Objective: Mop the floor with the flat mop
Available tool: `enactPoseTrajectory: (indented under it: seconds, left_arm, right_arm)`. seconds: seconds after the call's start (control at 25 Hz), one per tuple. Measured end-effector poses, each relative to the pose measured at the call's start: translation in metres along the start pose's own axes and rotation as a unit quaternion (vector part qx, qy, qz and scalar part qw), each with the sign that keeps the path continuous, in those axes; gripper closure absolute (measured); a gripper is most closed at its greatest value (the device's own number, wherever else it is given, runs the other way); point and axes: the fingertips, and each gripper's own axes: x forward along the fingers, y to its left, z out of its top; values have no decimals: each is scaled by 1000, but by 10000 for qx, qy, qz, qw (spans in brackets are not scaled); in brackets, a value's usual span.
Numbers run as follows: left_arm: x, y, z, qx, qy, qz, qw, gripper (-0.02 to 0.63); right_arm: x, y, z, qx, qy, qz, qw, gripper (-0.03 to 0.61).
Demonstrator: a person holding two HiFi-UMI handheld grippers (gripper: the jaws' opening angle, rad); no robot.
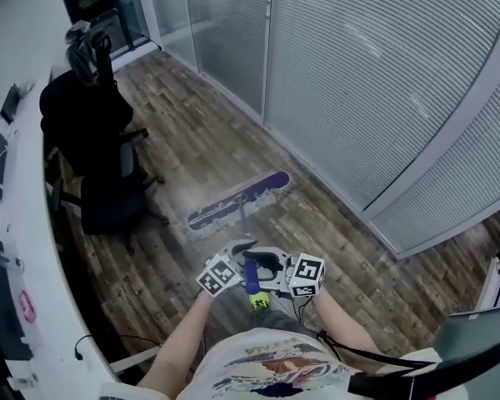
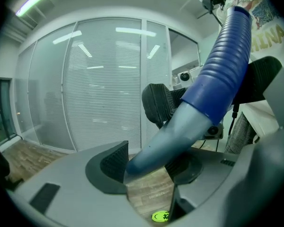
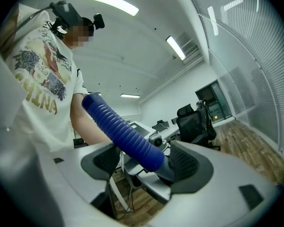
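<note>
my left gripper (image 2: pixel 149 163) and right gripper (image 3: pixel 146 162) both clamp the mop handle (image 1: pixel 252 277). the flat mop head (image 1: pixel 237 202) lies on the wood floor (image 1: pixel 200 144) ahead. i should press it flat and sweep in long, overlapping strokes.

The right hand-held gripper (image 3: pixel 146 163) clamps the blue ribbed mop handle (image 3: pixel 118 126).

White graphic-print T-shirt (image 1: pixel 267 369); grey left gripper (image 2: pixel 149 165) and right gripper (image 3: pixel 144 161).
</note>
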Motion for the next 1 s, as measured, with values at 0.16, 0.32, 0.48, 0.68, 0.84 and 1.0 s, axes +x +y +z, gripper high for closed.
enactPoseTrajectory:
  seconds: [0.16, 0.32, 0.48, 0.68, 0.84, 1.0]
  left_arm:
    - [10, 38, 7, -63, 33, 45, 10000, 416]
    - [12, 42, 10, -120, 111, -15, 9999, 413]
    - [14, 4, -6, -86, 241, 13, 9997, 407]
    - [-5, -72, -30, -2, 263, 4, 9997, 405]
    - [-30, -135, -32, -132, -5, 6, 9999, 403]
    - [-49, -193, -38, -88, -52, -30, 9999, 402]
  right_arm:
    - [4, -37, 14, -18, 7, 5, 10000, 281]
    - [4, -42, 19, 61, 9, -126, 9999, 281]
    - [-8, -10, -6, 33, 342, -184, 9992, 281]
    - [-17, 66, -42, -51, 475, -281, 9985, 281]
    - [-19, 129, -59, -45, 396, -338, 9986, 281]
    - [-25, 187, -81, -7, 376, -489, 9981, 281]
